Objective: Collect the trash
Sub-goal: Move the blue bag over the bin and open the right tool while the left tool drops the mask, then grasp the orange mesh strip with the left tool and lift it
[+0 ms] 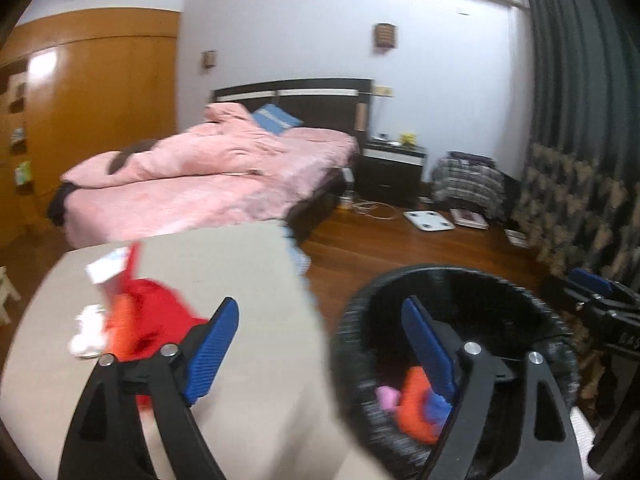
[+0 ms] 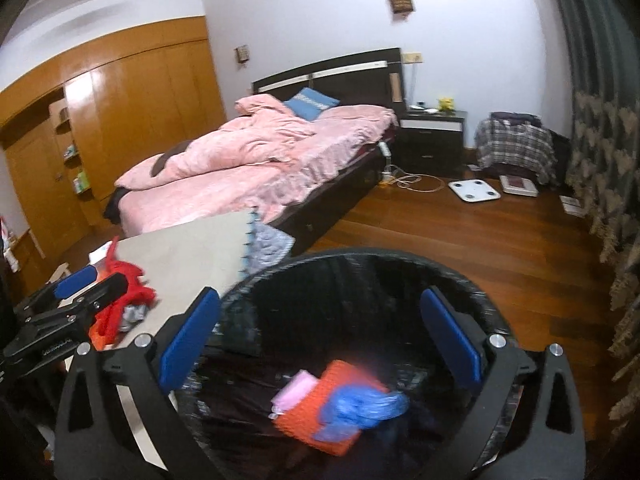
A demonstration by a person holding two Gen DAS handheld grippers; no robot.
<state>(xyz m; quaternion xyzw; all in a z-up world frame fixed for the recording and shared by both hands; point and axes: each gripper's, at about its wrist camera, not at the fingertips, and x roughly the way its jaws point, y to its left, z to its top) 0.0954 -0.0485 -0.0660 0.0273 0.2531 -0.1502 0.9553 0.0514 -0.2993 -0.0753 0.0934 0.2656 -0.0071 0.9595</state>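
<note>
Hovering empty with jaws spread, the right tool (image 2: 320, 340) hangs over the bin (image 2: 492, 300); the left tool (image 1: 320, 344) (also spread, empty) could nudge red trash (image 1: 160, 312) beside it off the tabletop (image 1: 248, 280).

Left gripper (image 1: 320, 344): I see both blue pads spread wide, empty.
Bin (image 1: 360, 344): lined black, orange wrapper (image 1: 414, 404) inside.
Table (image 1: 248, 280): red trash (image 1: 160, 320).

Each hand-held gripper (image 2: 320, 344) has black angular arms, silver screws and ribbed blue fingers (image 2: 188, 338).
</note>
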